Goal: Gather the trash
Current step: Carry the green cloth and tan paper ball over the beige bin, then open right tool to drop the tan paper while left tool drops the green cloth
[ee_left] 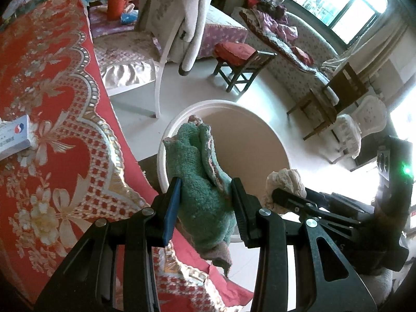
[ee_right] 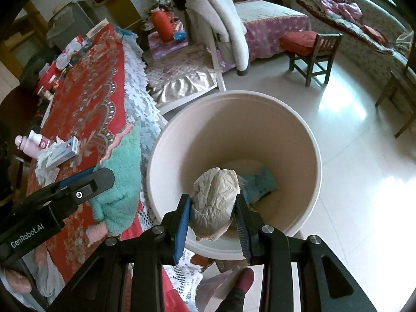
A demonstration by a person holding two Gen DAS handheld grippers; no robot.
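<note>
My left gripper is shut on a teal fluffy cloth with a pink-brown edge, held by the table edge beside the rim of a round cream bin. The cloth and left gripper also show in the right wrist view. My right gripper is shut on a crumpled beige paper wad, held over the mouth of the bin. The wad also shows in the left wrist view. A blue wrapper lies at the bin's bottom.
A table with a red floral cloth stands left of the bin; a white box, a pink bottle and clutter lie on it. A white chair, a small wooden stool, a sofa and glossy floor lie beyond.
</note>
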